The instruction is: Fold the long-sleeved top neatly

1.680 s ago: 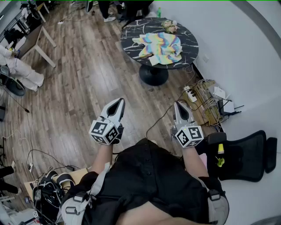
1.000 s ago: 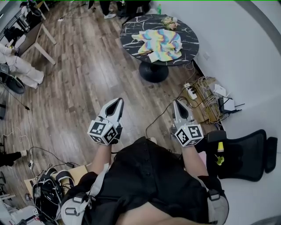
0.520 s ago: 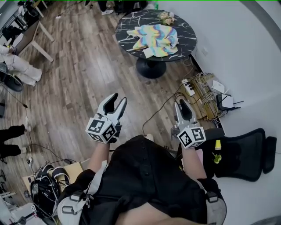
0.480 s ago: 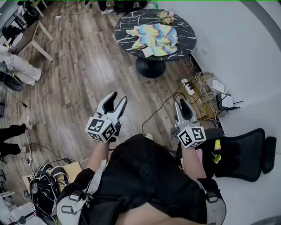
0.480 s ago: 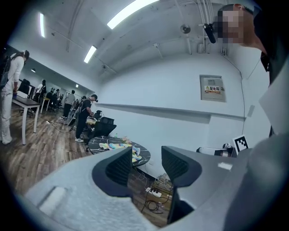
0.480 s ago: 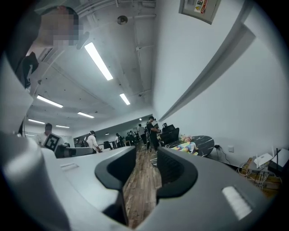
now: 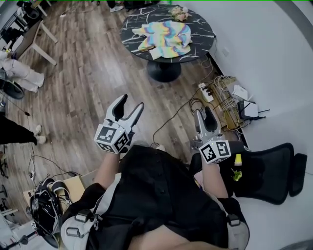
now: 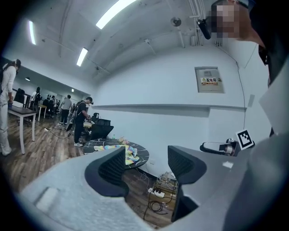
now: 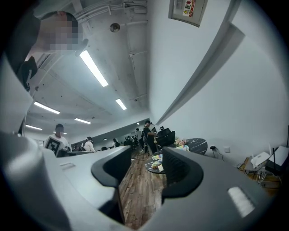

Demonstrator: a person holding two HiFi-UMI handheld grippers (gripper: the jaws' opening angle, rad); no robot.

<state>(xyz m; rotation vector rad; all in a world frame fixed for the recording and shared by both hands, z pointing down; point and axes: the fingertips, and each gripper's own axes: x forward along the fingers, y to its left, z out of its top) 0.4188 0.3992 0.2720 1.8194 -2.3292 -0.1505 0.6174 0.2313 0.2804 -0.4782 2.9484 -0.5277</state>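
Long-sleeved top (image 7: 165, 37), rainbow-striped, lies in a loose, rumpled heap on a round black marble-patterned counter (image 7: 131, 23) at the far end of the head view, with what looks like a small bunch of flowers (image 7: 179, 11) beside it near the counter's back edge. It is unfolded, so the task proper has not begun.

Both tools are well apart from it, held out level in front of the person's waist over the wooden floor (image 7: 83, 78). The left gripper (image 7: 131, 102) has its jaws spread wide, and the right gripper (image 7: 204, 111) has its jaws parted somewhat less. Both pairs have just been opening, and each gripper view shows only the room between the pads, nothing held.

The step in hand looks like the approach. To do it well, close right up to the counter so the whole garment is within easy reach of both arms. Step wide of the power strip (image 7: 203, 91) and the tangle of cables (image 7: 226, 100) on the floor at the right, near the black office chair (image 7: 271, 171). Keep the jaws parted on arrival, then find the shoulders or hem and pull the fabric flat before any fold, since creases left in now would likely show in the finished stack
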